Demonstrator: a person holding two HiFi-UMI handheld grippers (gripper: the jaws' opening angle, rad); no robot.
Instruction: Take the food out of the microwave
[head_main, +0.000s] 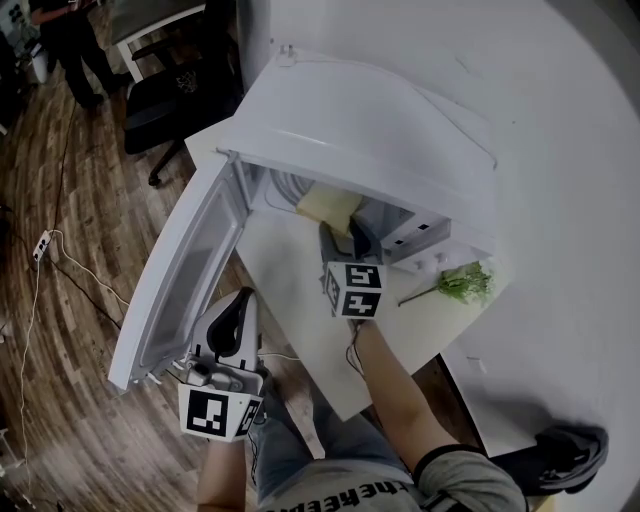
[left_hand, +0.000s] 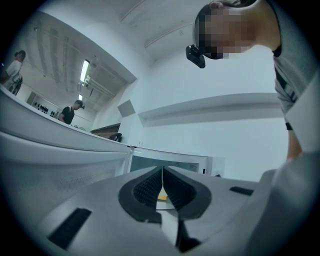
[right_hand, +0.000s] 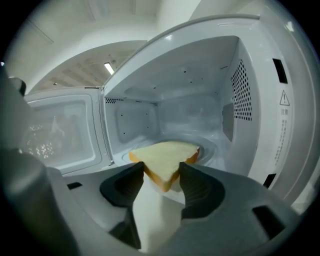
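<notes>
White table (head_main: 290, 285) and wood-plank floor (head_main: 60, 390) set the scene: at the oven's mouth the right claw (right_hand: 162, 170) has its jaws apart, with the near corner of the bread slice (right_hand: 167, 152) between the pads, not visibly squeezed. The slice rests on the turntable (right_hand: 214, 149) inside the microwave (head_main: 370, 130). The left claw (left_hand: 162, 172), jaws together and empty, hangs low beside the door (head_main: 180, 270), which is swung open leftward. Farther out, a green sprig (head_main: 465, 283) lies on the table, and a black office chair (head_main: 170, 100) and power strip (head_main: 42, 245) sit on the floor.
</notes>
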